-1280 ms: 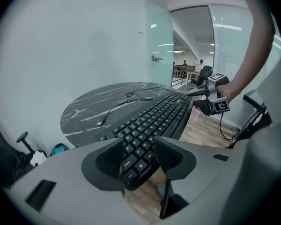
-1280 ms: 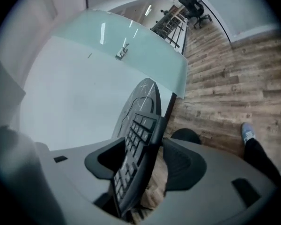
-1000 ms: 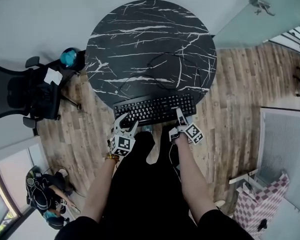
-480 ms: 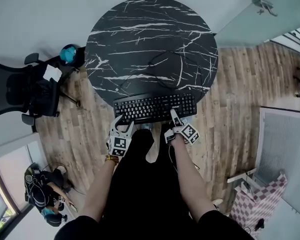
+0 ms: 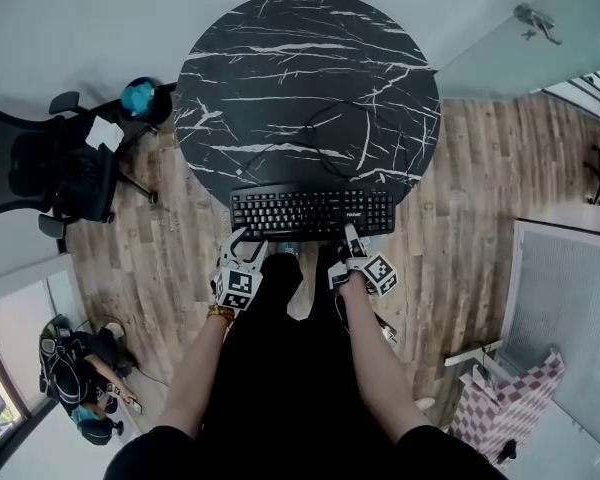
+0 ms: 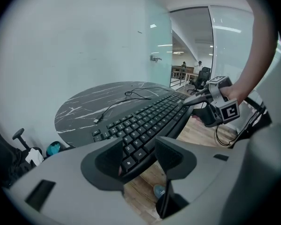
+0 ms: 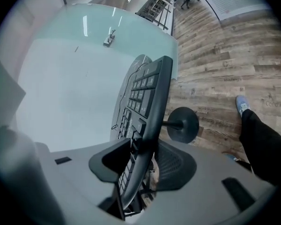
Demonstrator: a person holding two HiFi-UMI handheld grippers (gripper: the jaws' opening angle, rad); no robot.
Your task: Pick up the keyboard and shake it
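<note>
My right claw (image 5: 351, 238) has just been closing and now pinches the keyboard (image 5: 311, 213) at 5 o'clock. The left claw (image 5: 248, 245), at 7 o'clock, is open around its edge, so I should close it firmly before lifting.

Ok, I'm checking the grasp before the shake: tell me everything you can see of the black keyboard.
The black plastic-looking keyboard lies flat at the near edge of the round black marble-look table, its front edge overhanging. Its black cable loops across the tabletop. The right gripper, whose jaws have just been closing, clamps its front right edge; the left gripper straddles the front left corner, jaws open.
</note>
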